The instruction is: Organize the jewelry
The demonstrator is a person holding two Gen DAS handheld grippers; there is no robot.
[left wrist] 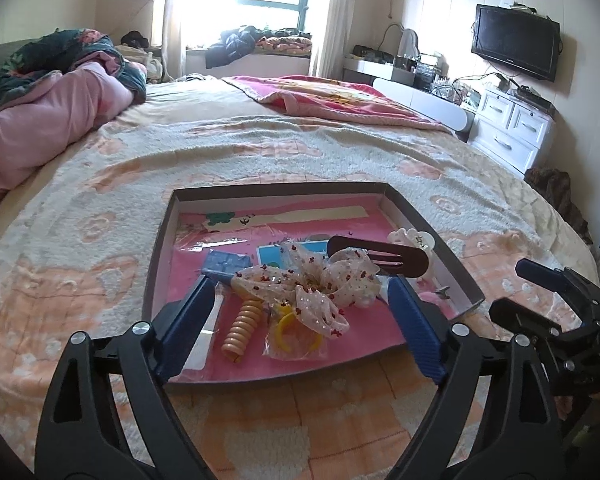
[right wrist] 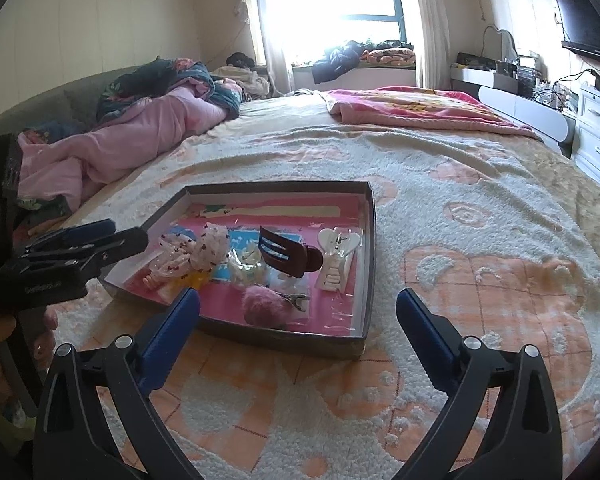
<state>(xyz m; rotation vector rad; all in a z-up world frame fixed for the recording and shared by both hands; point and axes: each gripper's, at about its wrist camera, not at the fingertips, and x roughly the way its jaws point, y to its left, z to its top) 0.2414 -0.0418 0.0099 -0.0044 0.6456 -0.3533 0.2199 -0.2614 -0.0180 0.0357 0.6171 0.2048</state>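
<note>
Both pairs of jaws stand wide and hold nothing: the left gripper [left wrist: 300, 300] hangs over the near edge of the tray [left wrist: 428, 216], its blue fingers [left wrist: 188, 320] framing the sheer spotted bow [left wrist: 320, 284] without touching it, while the right gripper [right wrist: 298, 320] sits apart at the tray's near right corner, over the bedspread [right wrist: 480, 240]. The jewelry lies gathered in the shallow, pink-lined tray on the bed: beside the bow, an orange spiral hair tie [left wrist: 242, 326], a yellow ring in a clear packet [left wrist: 296, 336], a brown claw clip [left wrist: 380, 254], a white claw clip [right wrist: 336, 258] and a pink pom-pom clip [right wrist: 264, 306]. The step in hand appears to be a release, with the pieces set down and no grip active. The next move probably calls for choosing one piece, lowering open jaws around it and closing gently, since the bow is soft and overlaps its neighbours.
</note>
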